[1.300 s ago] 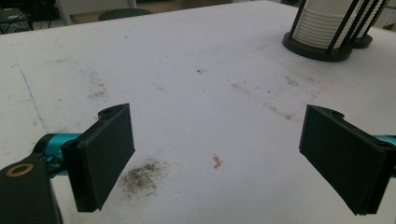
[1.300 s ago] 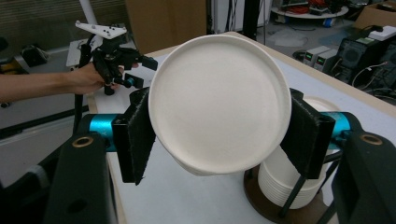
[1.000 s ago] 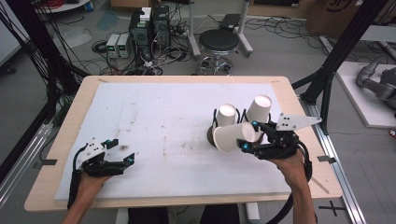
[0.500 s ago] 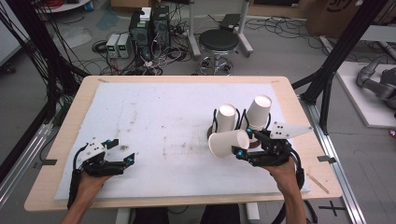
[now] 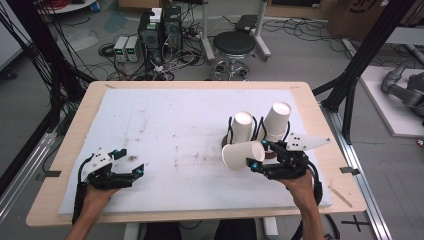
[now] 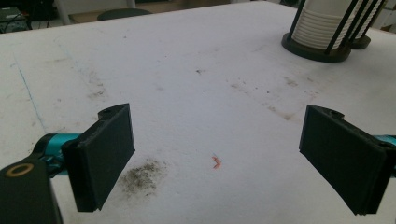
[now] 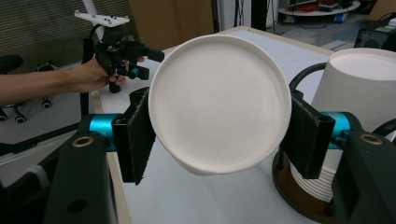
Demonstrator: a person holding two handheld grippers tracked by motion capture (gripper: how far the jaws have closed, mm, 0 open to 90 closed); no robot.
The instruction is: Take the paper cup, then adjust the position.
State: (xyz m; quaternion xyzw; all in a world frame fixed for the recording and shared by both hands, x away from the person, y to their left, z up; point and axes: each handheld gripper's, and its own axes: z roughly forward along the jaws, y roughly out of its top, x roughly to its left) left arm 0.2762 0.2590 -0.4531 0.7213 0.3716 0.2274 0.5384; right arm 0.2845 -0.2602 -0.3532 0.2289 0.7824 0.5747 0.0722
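Two grippers: each one sits in a person's hand, low on the white surface [image 5: 165, 125].
Right gripper [image 5: 261, 159]: its jaws are closed on a white paper cup [image 5: 243, 155]. One black pad [image 7: 136, 135] presses each side of the cup.
Paper cup: it lies on its side in the jaws, above the surface. Its flat bottom points at the right gripper view camera, and in the high view its mouth points to the left.
Where the cup is: just in front of two black wire cup holders, on the right half of the surface.
Near cup holder [image 5: 234, 140]: it has a round dark base and thin black bars. A stack of white paper cups [image 5: 243, 126] stands in it, mouths down.
Far cup holder [image 5: 285, 135]: it stands just beside the near one, on its right. It has a second stack of cups [image 5: 277, 120], and this stack leans a bit to the right.
Left gripper [image 5: 136, 171]: its jaws are wide open and hold nothing. It rests on the left part of the surface, well apart from the cups.
Between the left jaws: bare white surface with a dark smudge [image 6: 140, 175] and a tiny red speck [image 6: 216, 162].
Surface: white with grey dirt marks, lying on a wooden table [image 5: 320, 130].
Behind the table: a black stool [image 5: 235, 45] and grey boxes with cables on the floor.
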